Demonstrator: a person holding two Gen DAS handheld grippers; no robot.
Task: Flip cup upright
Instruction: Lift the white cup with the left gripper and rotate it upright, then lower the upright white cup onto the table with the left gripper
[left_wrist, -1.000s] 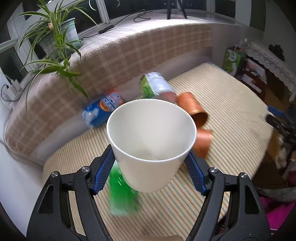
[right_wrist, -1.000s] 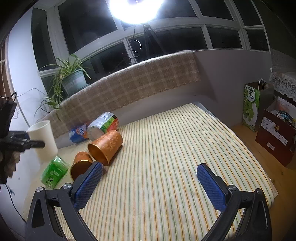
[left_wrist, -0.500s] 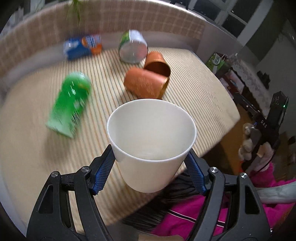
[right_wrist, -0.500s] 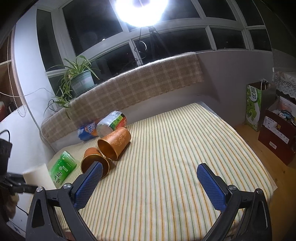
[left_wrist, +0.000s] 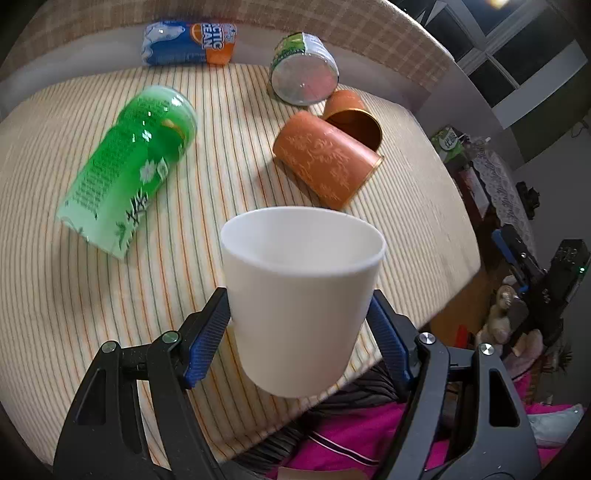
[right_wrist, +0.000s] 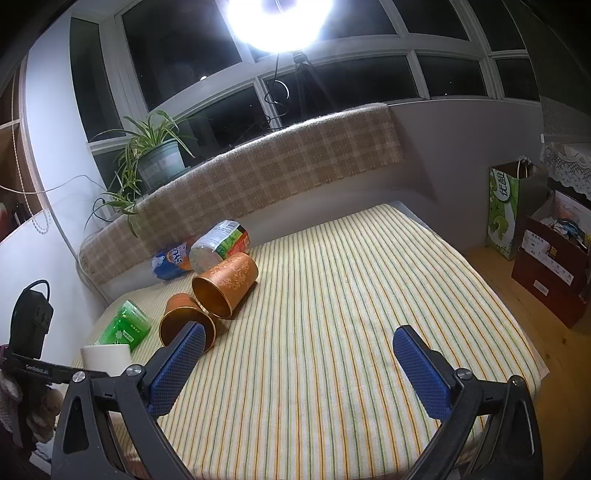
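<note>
Left gripper (left_wrist: 299, 325): clamped on the white cup (left_wrist: 301, 291); my two blue pads press its wall on either side, about mid-height.
Cup attitude: mouth up, base down, tilted a little away from me; inside looks empty.
Cup position: in the air between my left fingers, above the near edge of the striped mat (left_wrist: 221, 206). In the right wrist view it shows at far left, low over the mat's corner (right_wrist: 106, 358). I cannot tell whether the base touches anything.
Right gripper (right_wrist: 295, 369): spread wide, nothing between the pads, hanging above the mat well to the right of the cup.
Step in hand: by my judgement the turn is done, since the cup is already mouth-up; what remains is setting it down.
Next move calls for: lowering the base flat onto bare mat just ahead of my left fingers, levelling out the tilt, then easing the pads apart without dragging the wall.
Risk: the cup looks light and thin, so a crooked release near the mat edge could tip it off.
Ahead left: a green bottle (left_wrist: 129, 166) lying on its side, apart from the cup.
Ahead right: two orange tins (left_wrist: 325, 157) on their sides, touching each other.
Farther: a clear jar (left_wrist: 303, 70) and a blue packet (left_wrist: 188, 42) against the plaid backrest (left_wrist: 369, 29).
Farthest, right view: a potted plant (right_wrist: 155, 155) on the sill.
</note>
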